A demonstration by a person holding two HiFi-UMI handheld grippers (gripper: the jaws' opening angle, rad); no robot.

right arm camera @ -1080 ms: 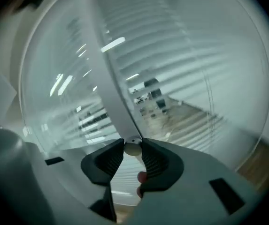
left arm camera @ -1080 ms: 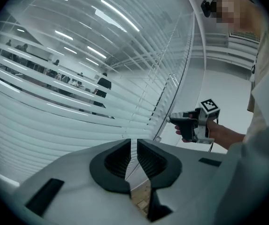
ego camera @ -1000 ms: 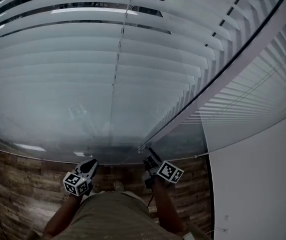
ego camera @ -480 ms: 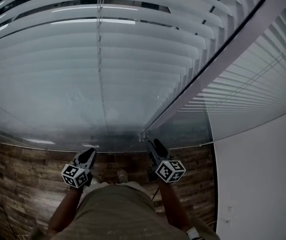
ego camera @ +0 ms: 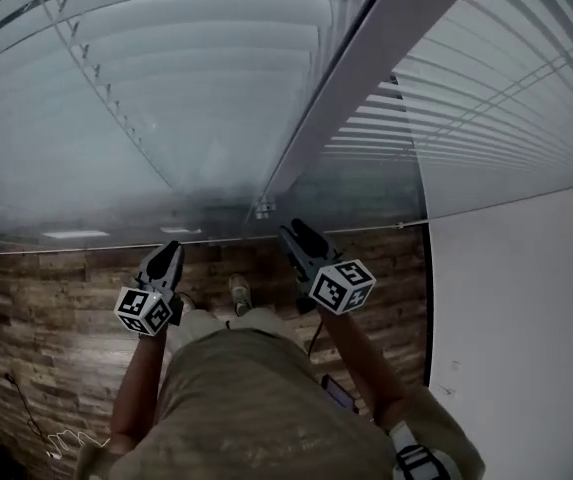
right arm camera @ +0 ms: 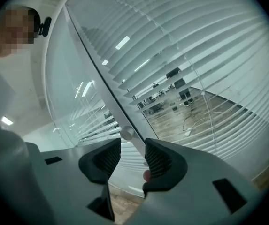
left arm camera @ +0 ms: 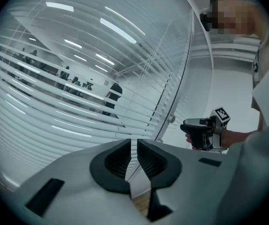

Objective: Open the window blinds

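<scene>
Seemingly late on: the blinds (ego camera: 206,88) hang lowered behind the far glass, slats tilted so the room beyond shows through. Right tool (ego camera: 296,233) has just been opening, with nothing between its jaws; left tool (ego camera: 168,253) barely apart, empty.

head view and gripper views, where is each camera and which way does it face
Head view: on the head, steeply down along the blinds to the wood floor; forearms, left gripper, right gripper.
Left gripper view: on that gripper, facing the blinds; its jaws, the right gripper, the person's torso.
Right gripper view: on that gripper, facing the blinds; its jaws, the torso.
Shared: all three show the frame post.
</scene>
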